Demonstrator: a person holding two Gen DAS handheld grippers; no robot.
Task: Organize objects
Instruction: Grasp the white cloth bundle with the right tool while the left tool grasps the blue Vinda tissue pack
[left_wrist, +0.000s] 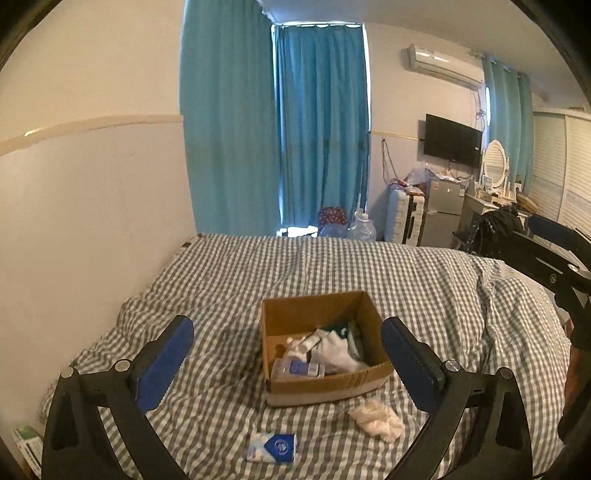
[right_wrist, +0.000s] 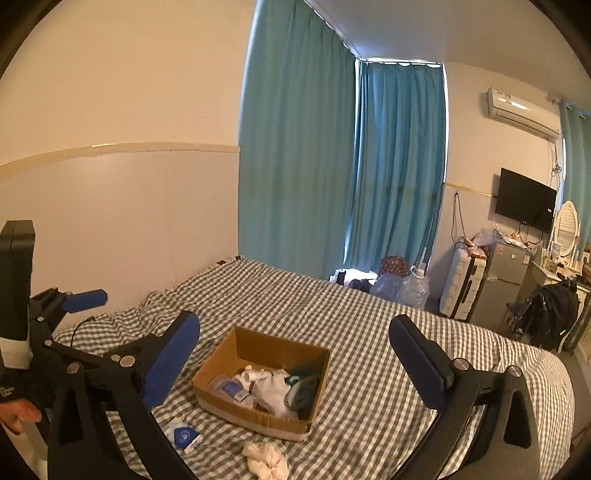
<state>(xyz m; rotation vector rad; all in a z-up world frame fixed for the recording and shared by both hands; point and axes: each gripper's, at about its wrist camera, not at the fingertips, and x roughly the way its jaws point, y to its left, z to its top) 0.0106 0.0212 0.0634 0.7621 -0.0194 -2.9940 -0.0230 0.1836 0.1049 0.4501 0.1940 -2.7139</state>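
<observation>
Tissue pack (left_wrist: 271, 447) lies below and just ahead of your spread, empty left tool (left_wrist: 286, 360), nearer than the box (left_wrist: 325, 386) beyond

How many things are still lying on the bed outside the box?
2: a tissue pack near the front edge, left of the cardboard box, and a crumpled white cloth just before its right corner. Others may be hidden.

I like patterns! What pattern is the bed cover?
Grey-and-white checks on the bed cover, clearest in the left wrist view.
</observation>
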